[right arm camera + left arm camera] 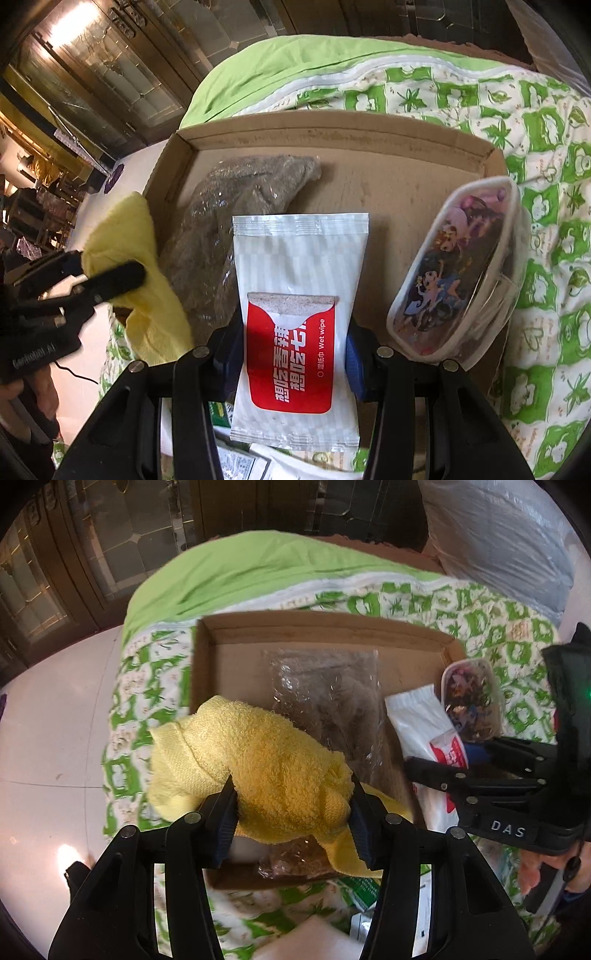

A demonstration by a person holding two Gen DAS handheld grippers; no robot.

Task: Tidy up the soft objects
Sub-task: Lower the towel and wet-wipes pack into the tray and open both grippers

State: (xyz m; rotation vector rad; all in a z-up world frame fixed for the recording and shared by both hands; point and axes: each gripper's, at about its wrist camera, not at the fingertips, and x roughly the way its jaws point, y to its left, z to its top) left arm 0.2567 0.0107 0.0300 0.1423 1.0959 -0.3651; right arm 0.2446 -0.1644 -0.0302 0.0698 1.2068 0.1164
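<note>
The left gripper (291,812) pinches a bunched yellow towel (258,753) over the box's (325,627) near left corner, and the right gripper (291,354) clamps a wipes pack (299,295) over its middle, likely both for dropping in; both tilt steeply down. Farther in lie a bagged cloth (236,206) and pouch (458,266), on the quilt (535,184)

Home bedroom: bed (258,568) with green-and-white patterned quilt (535,221), dark wooden glass-door cabinet (110,81), white tiled floor (48,738).
</note>
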